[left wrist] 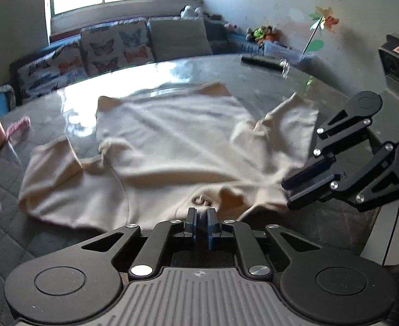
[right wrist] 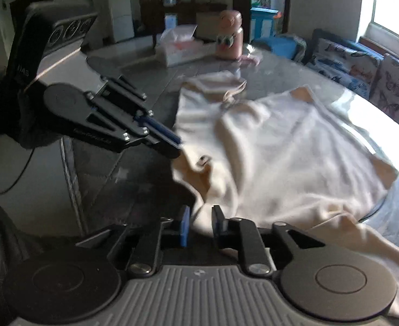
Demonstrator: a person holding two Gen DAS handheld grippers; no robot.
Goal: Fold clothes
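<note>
A cream T-shirt (left wrist: pixel 172 149) lies spread on the round glass-topped table (left wrist: pixel 199 70), collar end nearest me and hem toward the window. In the left wrist view my left gripper (left wrist: pixel 201 217) sits at the collar, its jaws nearly together with fabric pinched between them. To its right, my right gripper (left wrist: pixel 285 193) grips the shirt's shoulder edge. The right wrist view shows the shirt (right wrist: pixel 281 149) running away from my right gripper (right wrist: pixel 200 222), with a fold of cloth bunched between its fingers. There my left gripper (right wrist: pixel 179 146) holds the collar edge, tips together.
A pink bottle (right wrist: pixel 230 36) and a tissue box (right wrist: pixel 180 46) stand at the table's far side, with a small pink cloth (left wrist: pixel 17 126) nearby. A dark remote (left wrist: pixel 259 61) and a glass (left wrist: pixel 285 68) lie near the wall. Butterfly cushions (left wrist: pixel 112 46) line a bench behind.
</note>
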